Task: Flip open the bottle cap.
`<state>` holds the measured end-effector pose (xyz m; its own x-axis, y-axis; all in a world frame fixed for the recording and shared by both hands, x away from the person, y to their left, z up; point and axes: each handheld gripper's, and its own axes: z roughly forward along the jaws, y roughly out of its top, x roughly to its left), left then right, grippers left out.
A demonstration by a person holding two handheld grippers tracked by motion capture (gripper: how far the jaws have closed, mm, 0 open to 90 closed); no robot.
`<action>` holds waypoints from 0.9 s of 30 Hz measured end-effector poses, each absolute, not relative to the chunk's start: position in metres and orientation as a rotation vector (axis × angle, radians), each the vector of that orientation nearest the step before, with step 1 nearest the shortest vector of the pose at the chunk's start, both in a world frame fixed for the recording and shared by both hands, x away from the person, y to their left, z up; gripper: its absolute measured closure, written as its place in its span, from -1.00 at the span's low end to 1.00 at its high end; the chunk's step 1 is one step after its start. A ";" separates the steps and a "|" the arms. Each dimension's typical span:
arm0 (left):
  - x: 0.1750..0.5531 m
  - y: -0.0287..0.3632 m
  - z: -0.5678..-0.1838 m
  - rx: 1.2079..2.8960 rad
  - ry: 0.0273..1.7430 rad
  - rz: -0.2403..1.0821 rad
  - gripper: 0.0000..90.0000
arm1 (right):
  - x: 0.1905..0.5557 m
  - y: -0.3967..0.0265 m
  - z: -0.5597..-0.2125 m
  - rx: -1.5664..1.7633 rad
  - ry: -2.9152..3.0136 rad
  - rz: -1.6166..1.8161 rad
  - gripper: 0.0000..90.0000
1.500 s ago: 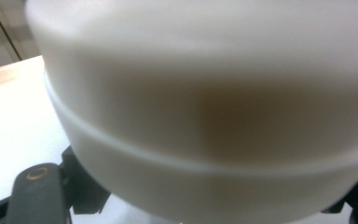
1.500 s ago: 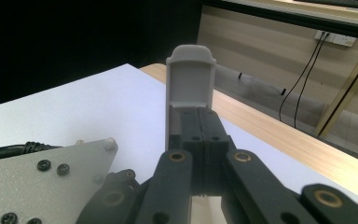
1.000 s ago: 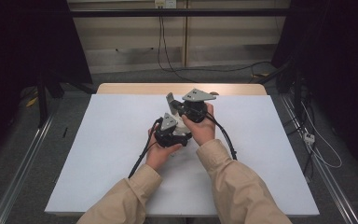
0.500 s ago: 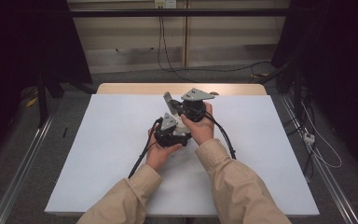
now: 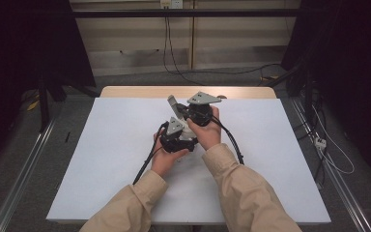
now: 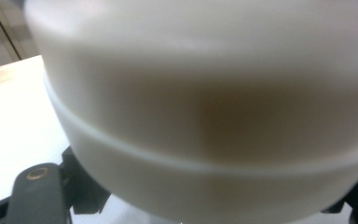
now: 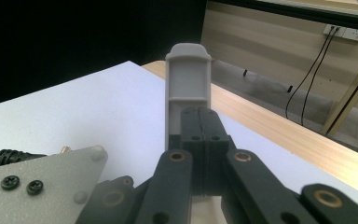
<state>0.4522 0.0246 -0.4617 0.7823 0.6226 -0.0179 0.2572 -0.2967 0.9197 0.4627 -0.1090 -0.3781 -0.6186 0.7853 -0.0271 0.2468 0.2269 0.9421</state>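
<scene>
Both grippers meet over the middle of the white table [image 5: 101,159], each in a hand. My right gripper [image 7: 200,128] has its jaws pressed together. A flat grey piece [image 7: 188,74] with a rounded top rises from just behind their tips, its foot hidden. In the high view this grey piece [image 5: 172,102] sticks up and to the left of the right gripper [image 5: 178,111]. My left gripper [image 5: 175,137] sits just below it. A blurred white round object [image 6: 205,107] lies very close between the left gripper's jaw links and hides the tips.
Black cables [image 5: 147,162] trail from the grippers towards the person across the table. A wooden strip [image 5: 140,92] edges the far side of the table. Metal rails [image 5: 24,169] run along the floor on both sides, and dark curtains stand behind.
</scene>
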 end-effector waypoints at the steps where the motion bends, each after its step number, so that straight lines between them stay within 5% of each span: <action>1: 0.452 0.025 -0.462 1.884 0.670 0.419 -0.58 | 0.463 -0.109 -0.378 0.947 1.999 1.394 1.00; 27: 0.452 0.025 -0.462 1.884 0.675 0.414 -0.58 | 0.468 -0.106 -0.382 0.965 2.012 1.400 1.00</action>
<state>0.4524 0.0248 -0.4616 0.7816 0.6233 -0.0227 0.2629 -0.2962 0.9182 0.4676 -0.1062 -0.3823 -0.6225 0.7826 -0.0063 0.2658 0.2190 0.9388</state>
